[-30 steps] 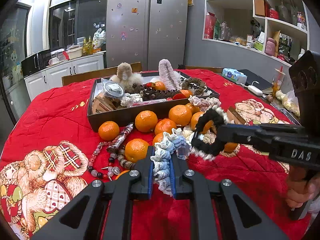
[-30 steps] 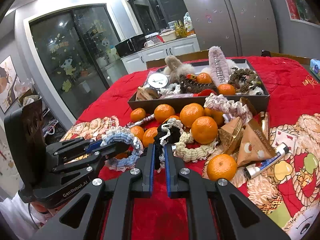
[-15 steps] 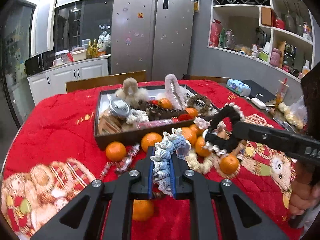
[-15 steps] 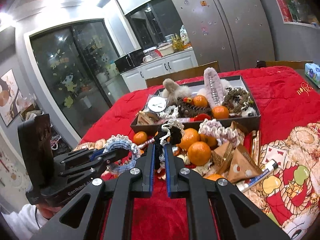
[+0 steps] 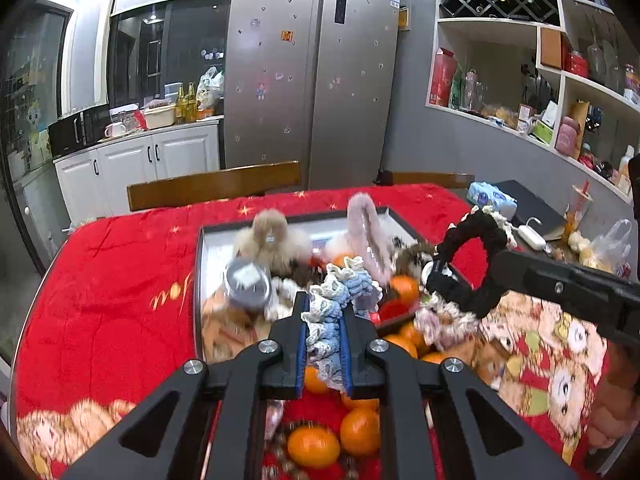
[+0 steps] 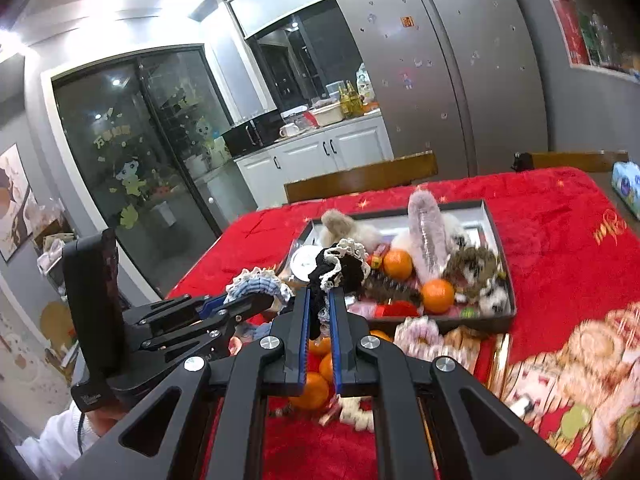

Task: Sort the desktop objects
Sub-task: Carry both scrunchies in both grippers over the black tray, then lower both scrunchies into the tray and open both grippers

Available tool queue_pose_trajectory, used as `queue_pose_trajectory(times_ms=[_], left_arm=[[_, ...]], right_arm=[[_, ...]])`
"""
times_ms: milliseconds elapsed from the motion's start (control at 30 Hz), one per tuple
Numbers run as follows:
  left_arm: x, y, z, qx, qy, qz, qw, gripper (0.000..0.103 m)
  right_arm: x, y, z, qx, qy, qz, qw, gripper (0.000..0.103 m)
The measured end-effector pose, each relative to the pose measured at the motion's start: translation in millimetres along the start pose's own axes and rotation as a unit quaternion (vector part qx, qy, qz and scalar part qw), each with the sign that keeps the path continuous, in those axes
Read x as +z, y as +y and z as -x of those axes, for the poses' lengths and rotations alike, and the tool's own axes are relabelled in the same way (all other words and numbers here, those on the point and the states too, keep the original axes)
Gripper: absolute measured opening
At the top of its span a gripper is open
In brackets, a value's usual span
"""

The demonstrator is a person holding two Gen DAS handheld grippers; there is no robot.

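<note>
My left gripper (image 5: pixel 325 308) is shut on a blue and white crocheted scrunchie (image 5: pixel 340 292) and holds it above the table near the tray's front edge. My right gripper (image 6: pixel 319 300) is shut on a black scrunchie with white trim (image 6: pixel 340 266), also lifted; it shows in the left wrist view (image 5: pixel 472 264) to the right of the blue one. The left gripper with its scrunchie (image 6: pixel 256 286) appears at the left of the right wrist view. A dark tray (image 6: pixel 502 240) on the red cloth holds furry hair ties, a tin and oranges.
Loose oranges (image 5: pixel 314 446), a pink scrunchie (image 6: pixel 420 334) and a bead string lie on the red tablecloth (image 5: pixel 120 300) in front of the tray. Wooden chair backs (image 5: pixel 216 186) stand behind the table. A tissue pack (image 5: pixel 490 198) and a charger sit at the far right.
Both grippers have risen and moved forward toward the tray, each still carrying its scrunchie. The oranges now lie below and behind the fingertips.
</note>
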State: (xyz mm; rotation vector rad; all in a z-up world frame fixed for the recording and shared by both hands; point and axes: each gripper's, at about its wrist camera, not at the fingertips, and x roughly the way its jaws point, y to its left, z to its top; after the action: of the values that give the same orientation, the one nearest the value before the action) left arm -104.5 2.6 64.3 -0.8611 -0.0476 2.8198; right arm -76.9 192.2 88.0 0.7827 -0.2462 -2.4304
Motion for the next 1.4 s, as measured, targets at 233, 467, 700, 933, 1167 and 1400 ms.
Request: queue_pose_trajectory(times_ms=[233, 467, 700, 933, 1167, 1400], left_arm=[[29.2, 11.9, -33.0, -0.004, -0.013, 0.011, 0.9998, 0.014], [45.9, 26.5, -83.4, -0.002, 0.000, 0.021, 0.9998, 0.014], [32.5, 34.3, -121.5, 0.004, 0.029, 0.014, 0.9995, 0.014], [17.5, 40.4, -146.1, 0.000, 0.064, 0.023, 0.9977, 0.014], [13.3, 49.8, -151.8, -0.004, 0.072, 0.045, 0.9964, 0.014], [11.6, 47.3, -148.3, -0.004, 0.072, 0.042, 0.9965, 0.014]], right_arm=[[29.5, -18.1, -30.2, -0.013, -0.001, -0.004, 1.000, 0.009], [51.3, -57.3, -72.5, -0.019, 0.008, -0.034, 0.999, 0.009], [44.6, -87.9, -107.2, -0.028, 0.043, -0.055, 0.997, 0.009], [32.1, -92.0, -130.0, -0.046, 0.072, -0.040, 0.996, 0.009], [19.6, -109.3, -139.3, -0.086, 0.101, -0.062, 0.989, 0.009], [17.9, -110.3, -140.2, -0.093, 0.102, -0.056, 0.989, 0.009]])
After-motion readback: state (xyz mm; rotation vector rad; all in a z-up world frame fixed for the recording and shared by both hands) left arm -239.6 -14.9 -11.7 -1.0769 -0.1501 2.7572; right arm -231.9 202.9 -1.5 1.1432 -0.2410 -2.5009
